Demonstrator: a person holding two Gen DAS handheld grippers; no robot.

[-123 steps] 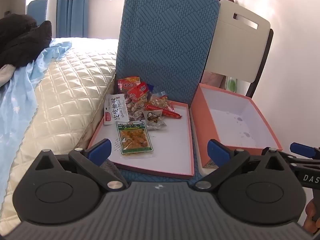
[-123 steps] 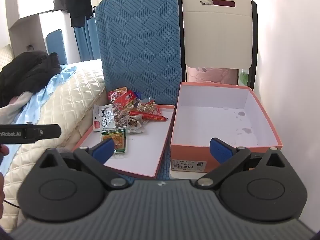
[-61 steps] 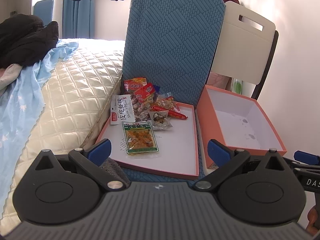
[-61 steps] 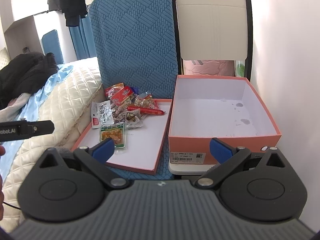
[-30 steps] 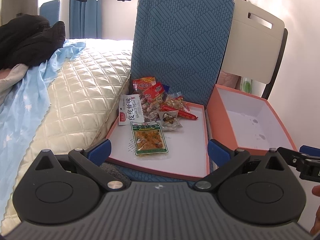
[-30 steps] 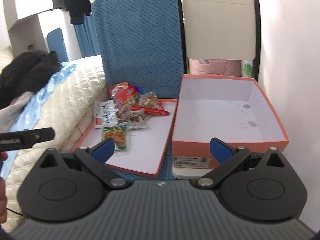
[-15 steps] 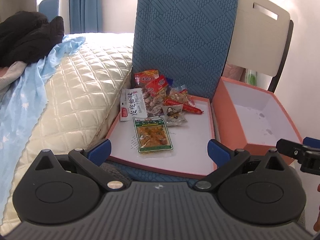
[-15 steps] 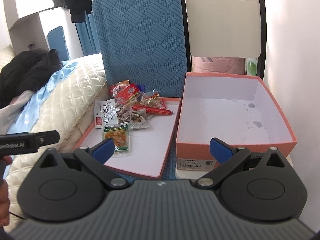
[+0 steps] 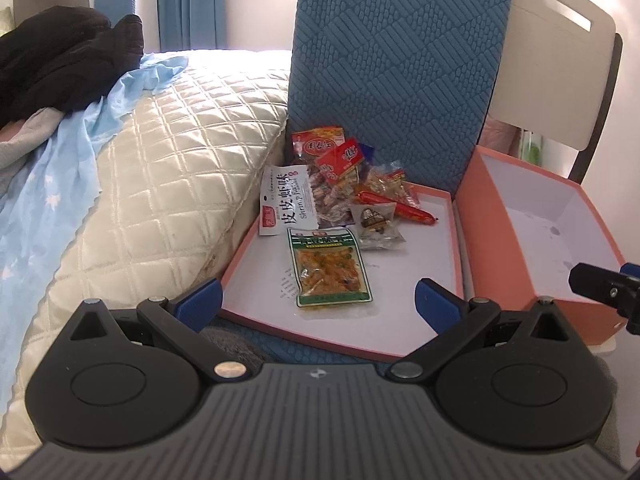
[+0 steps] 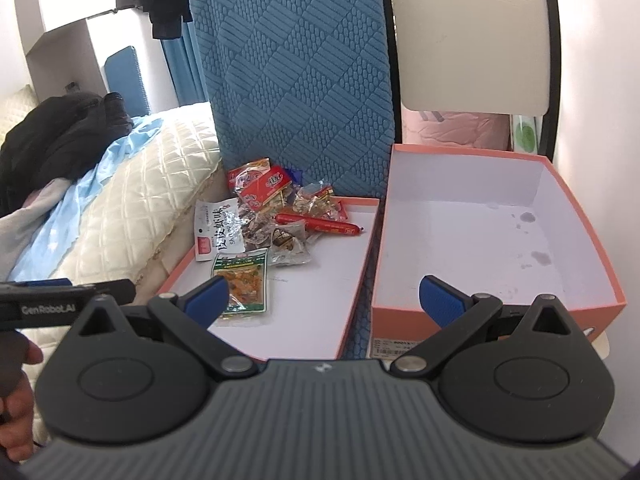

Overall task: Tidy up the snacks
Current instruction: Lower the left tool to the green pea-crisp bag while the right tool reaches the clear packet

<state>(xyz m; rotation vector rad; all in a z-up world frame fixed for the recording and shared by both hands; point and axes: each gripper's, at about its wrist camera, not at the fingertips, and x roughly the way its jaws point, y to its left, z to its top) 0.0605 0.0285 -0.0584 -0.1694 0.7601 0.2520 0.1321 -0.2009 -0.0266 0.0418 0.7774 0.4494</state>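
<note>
Snacks (image 9: 344, 196) lie heaped at the far end of the shallow pink lid (image 9: 408, 312), with a green packet (image 9: 329, 270) nearest me and a red sausage (image 10: 320, 224) across the heap. My left gripper (image 9: 318, 300) and right gripper (image 10: 324, 300) both hang spread wide, grasping nothing. Just right of the lid stands the deep pink box (image 10: 472, 248); a blue cushion (image 10: 296, 76) rises behind.
</note>
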